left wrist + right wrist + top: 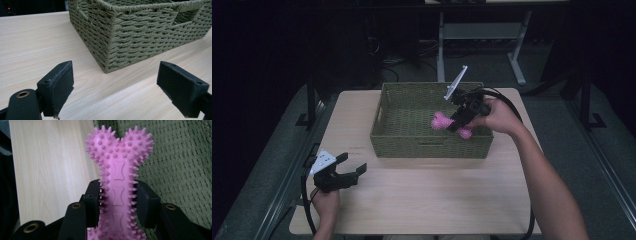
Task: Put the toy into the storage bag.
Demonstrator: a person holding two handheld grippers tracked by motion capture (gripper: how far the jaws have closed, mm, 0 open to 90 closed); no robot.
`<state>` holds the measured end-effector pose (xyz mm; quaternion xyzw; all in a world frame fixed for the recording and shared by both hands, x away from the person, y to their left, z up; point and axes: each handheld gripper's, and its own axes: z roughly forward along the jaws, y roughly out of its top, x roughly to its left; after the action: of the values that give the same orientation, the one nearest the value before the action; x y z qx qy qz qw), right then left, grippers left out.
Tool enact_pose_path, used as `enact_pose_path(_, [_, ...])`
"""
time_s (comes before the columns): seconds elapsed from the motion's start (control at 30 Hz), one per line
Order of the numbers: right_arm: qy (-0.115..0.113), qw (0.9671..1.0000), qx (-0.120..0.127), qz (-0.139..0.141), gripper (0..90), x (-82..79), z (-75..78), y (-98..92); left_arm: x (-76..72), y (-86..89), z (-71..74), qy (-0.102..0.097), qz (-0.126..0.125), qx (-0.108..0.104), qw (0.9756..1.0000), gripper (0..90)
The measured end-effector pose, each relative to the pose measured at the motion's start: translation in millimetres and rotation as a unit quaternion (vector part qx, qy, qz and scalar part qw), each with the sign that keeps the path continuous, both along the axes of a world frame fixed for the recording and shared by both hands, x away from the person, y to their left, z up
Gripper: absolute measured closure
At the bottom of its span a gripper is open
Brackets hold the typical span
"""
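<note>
Dim, dark surroundings — table (pixel 422 200) evenly lit, close views sharp.

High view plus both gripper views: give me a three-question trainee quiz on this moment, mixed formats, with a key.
1. True or false: the left tongs are shut on the wicker basket.
2. What do the right tongs grip? A) a cloth B) a pink spiked bone toy C) a basket handle
3. Fill in: the left tongs hover over the wooden ____.

Key: 1 false, they are open and apart from the basket. 2 B. 3 table.
</note>
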<state>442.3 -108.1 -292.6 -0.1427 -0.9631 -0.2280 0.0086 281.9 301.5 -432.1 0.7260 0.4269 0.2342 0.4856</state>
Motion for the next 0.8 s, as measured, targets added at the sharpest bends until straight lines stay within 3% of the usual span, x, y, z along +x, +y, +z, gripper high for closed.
enact_pose_path(0.27, [0.004,0.9999,0.011,-0.011,58.2,15.4,-3.0,-0.6,0.4,0.1,-0.2,0.001,0.002,-0.001,1.0000,13.6])
enact_pose_path(0.8, [0.020,0.9993,0.001,-0.032,58.2,35.9,-22.7,-0.7,1.1,0.1,-0.7,0.002,0.001,0.001,1.0000,13.6])
